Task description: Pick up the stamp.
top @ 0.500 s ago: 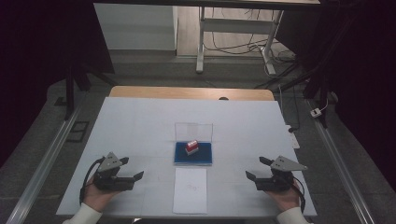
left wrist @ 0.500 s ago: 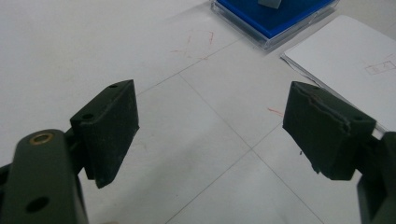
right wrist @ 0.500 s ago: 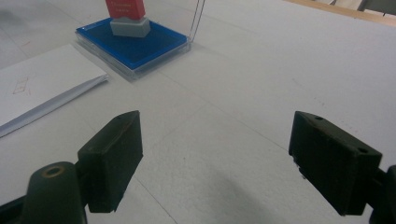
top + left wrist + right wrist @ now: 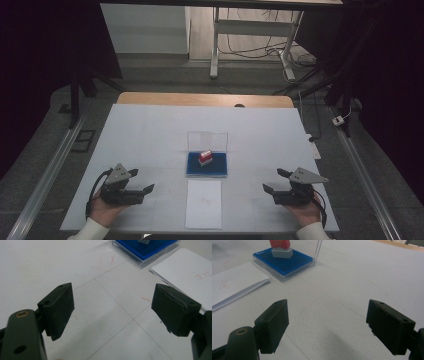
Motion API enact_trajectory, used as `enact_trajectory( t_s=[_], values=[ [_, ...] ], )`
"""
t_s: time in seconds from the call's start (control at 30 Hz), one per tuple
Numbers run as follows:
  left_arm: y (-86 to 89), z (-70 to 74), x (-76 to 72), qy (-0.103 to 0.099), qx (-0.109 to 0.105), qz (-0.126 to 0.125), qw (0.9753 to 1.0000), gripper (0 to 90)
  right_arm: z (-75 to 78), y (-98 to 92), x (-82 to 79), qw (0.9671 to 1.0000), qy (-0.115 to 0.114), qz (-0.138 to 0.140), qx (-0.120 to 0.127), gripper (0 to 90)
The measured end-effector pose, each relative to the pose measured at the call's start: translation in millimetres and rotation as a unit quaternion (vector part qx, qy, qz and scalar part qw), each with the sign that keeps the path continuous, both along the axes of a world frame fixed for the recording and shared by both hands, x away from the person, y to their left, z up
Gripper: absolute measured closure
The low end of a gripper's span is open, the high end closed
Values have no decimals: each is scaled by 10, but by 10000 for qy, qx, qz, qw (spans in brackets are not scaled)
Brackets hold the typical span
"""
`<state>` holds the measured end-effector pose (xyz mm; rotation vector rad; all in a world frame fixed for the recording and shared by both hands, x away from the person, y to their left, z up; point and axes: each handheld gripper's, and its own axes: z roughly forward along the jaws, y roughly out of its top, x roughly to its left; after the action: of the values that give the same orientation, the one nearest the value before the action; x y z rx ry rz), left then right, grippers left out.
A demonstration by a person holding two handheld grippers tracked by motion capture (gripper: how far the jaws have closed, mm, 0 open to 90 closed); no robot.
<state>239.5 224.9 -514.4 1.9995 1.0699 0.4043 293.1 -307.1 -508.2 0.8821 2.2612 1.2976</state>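
On the wide white-covered table (image 4: 150,135), a white paper sheet (image 4: 203,204) lies just before the blue ink pad in its clear open case (image 4: 207,164), which bears a red-and-grey stamp (image 4: 205,158), between the empty left gripper (image 4: 141,182) and right gripper (image 4: 273,181), both with jaws spread wide.

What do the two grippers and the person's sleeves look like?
Both the left gripper and the right gripper are black, each with two blocky jaws that have small screw holes. A grey three-cornered plate sits on top of each, and a black cable loops from it. The sleeves are white.
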Motion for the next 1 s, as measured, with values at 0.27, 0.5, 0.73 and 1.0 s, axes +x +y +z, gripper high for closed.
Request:
enact_trajectory(
  t_s=[0.27,0.5,0.73,1.0],
  values=[
    [-3,-1,-3,5,-12,-4,10000,183,4,7,-4,10000,-3,18,-9,182],
    [8,8,-13,-11,-35,1,10000,183,10,16,-6,10000,7,25,13,185],
    [6,4,-13,-3,-38,5,10000,183,44,45,-8,10000,3,47,79,196],
    [18,-25,-2,35,-63,10,10000,184,99,87,31,9998,25,92,175,207]
  ],
)
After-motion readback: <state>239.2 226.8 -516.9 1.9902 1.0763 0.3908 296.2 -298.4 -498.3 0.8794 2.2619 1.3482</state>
